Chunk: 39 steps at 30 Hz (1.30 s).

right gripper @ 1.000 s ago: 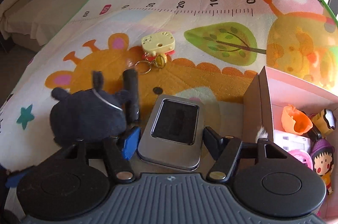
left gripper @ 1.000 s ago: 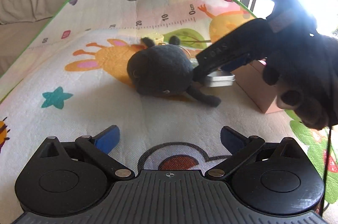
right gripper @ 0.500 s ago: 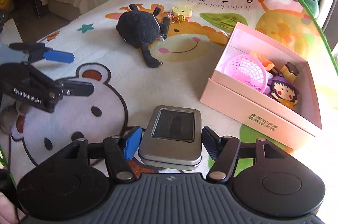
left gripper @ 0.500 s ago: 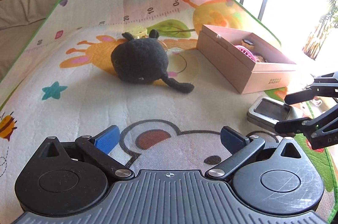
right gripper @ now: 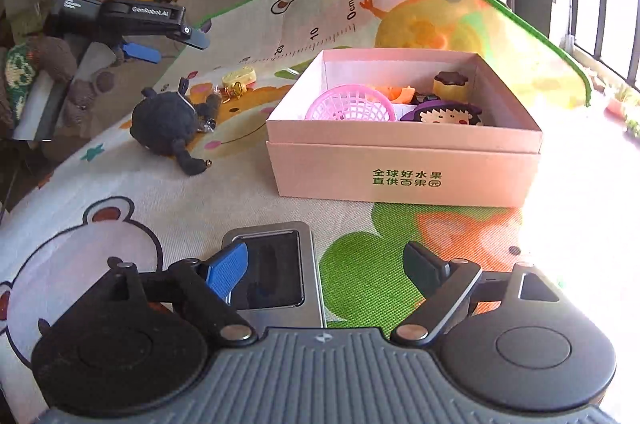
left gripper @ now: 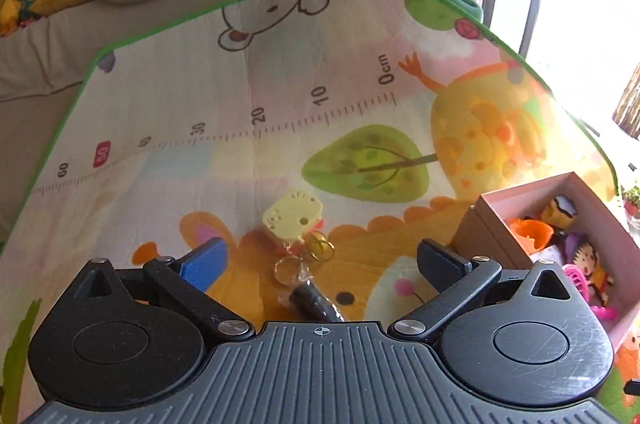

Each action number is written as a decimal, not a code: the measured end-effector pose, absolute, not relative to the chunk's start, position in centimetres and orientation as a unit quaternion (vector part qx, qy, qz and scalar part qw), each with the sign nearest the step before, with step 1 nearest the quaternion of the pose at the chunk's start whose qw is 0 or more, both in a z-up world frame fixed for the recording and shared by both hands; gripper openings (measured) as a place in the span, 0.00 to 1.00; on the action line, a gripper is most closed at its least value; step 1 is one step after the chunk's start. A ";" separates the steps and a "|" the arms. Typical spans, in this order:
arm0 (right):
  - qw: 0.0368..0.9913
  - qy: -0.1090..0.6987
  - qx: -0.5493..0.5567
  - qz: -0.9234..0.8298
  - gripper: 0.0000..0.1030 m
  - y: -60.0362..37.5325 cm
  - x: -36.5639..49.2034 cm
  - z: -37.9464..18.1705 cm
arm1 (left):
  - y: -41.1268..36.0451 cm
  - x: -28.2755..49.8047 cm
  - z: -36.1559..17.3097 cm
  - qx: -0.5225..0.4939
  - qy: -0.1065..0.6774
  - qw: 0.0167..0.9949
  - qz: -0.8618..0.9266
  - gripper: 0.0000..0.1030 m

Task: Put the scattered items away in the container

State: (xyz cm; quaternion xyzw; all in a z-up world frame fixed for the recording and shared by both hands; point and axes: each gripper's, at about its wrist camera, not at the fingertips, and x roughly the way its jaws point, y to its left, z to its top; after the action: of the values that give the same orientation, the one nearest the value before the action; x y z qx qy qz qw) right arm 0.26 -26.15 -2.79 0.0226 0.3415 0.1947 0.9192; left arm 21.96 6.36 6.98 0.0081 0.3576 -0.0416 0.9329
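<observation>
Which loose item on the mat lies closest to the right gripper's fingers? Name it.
The silver tin with the dark window. It lies just below the opening fingers, while the black plush and yellow keychain lie far off beside the pink box.

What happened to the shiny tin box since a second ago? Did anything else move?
The right hand-held gripper carried the tin box away from the black plush toy to the mat in front of the pink box; its jaws are opening and the tin lies on the mat. The left hand-held gripper moved over the yellow keychain. Plush toy, keychain and pink box stayed put.
</observation>
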 end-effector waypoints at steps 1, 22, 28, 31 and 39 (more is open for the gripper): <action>0.917 0.345 0.046 0.195 0.84 -26.4 0.4 -3.2 | 6.1 23.8 6.3 0.016 0.375 0.926 -0.043 1.00; 0.921 0.335 0.081 0.180 0.87 -26.6 0.3 -4.2 | 5.4 23.7 9.4 0.030 0.404 0.913 -0.053 0.43; 0.925 0.334 0.070 0.170 0.88 -26.1 0.3 -4.1 | 4.0 13.0 15.3 0.022 0.334 0.935 -0.120 0.43; 0.926 0.334 0.065 0.166 0.90 -26.0 0.2 -4.1 | 3.1 7.8 15.8 0.016 0.310 0.940 -0.141 0.41; 0.947 0.281 0.019 0.154 0.99 -25.7 -3.1 -3.0 | 0.5 -1.3 7.8 -0.025 0.337 0.928 -0.157 0.66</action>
State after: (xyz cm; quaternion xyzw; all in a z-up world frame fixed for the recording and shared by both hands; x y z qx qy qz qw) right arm -3.09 -25.67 -2.97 0.0193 0.2815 0.1544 0.9469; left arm -1.27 0.49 7.76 -0.0252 0.3369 -0.1572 0.9280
